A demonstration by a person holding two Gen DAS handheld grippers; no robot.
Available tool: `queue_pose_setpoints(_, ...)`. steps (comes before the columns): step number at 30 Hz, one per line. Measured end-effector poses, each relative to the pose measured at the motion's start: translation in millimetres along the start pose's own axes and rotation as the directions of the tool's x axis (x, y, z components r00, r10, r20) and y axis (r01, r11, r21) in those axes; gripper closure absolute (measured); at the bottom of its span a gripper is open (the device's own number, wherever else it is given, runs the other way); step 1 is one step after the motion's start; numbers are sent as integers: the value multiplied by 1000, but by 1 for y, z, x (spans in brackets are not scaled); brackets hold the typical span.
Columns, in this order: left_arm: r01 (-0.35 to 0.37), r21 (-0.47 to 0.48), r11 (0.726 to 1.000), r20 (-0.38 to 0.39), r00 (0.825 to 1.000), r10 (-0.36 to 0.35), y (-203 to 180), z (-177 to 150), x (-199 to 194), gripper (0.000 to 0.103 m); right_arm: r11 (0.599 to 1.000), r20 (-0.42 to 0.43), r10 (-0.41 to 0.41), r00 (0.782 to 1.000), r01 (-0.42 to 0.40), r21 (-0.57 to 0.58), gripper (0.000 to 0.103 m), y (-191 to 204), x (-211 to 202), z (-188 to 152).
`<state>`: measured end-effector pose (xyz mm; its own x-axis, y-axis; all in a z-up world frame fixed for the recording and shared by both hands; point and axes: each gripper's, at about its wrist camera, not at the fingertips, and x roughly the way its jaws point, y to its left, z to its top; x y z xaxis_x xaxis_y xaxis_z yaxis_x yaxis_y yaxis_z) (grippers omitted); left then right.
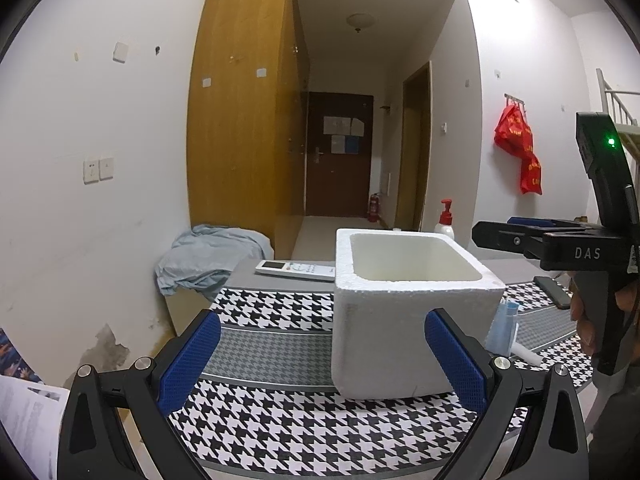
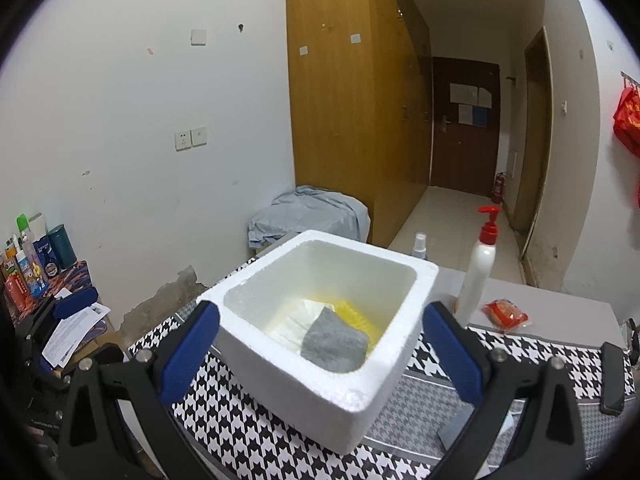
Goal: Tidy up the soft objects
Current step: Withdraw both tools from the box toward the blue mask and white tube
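Reading labels first: we can make out only "DAS" in pale letters on the black body of the right gripper (image 1: 516,236), seen from the left wrist view beside a green indicator light. Print on the papers at the left is too small to read.

Foam box (image 2: 320,344): white expanded polystyrene, grainy bead texture, thick walls, rounded-square opening. It stands on the houndstooth cloth (image 2: 256,436), black-and-white woven pattern with grey bands, covering the tabletop. Inside the box we see a grey sock (image 2: 334,346), fuzzy knit, lying on a white folded item (image 2: 298,322), with something yellow (image 2: 352,314) behind them.

Left gripper (image 1: 322,360): blue dimpled pads spread wide, nothing between them, near side of the box ahead. Right gripper: pads likewise wide apart and empty, above the box's near corner.

White pump bottle (image 2: 478,276), red top, smooth plastic, stands towards the far edge. White remote (image 1: 294,269) lies flat behind the box.
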<state>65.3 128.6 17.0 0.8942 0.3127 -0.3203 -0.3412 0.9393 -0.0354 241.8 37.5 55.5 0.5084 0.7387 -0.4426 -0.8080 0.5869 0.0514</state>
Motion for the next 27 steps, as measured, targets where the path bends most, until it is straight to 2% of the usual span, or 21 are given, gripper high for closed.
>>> queue_pose_setpoints(12, 23, -9, 1000, -14, 1000, -23, -6, -4, 0, 1, 999, 37, -33, 999, 34, -8, 0, -1, -21, -12)
queue_pose_setpoints(27, 68, 5, 998, -48, 997, -68, -22, -12, 5, 1, 996, 67, -76, 995, 73, 49, 0, -14, -39, -31)
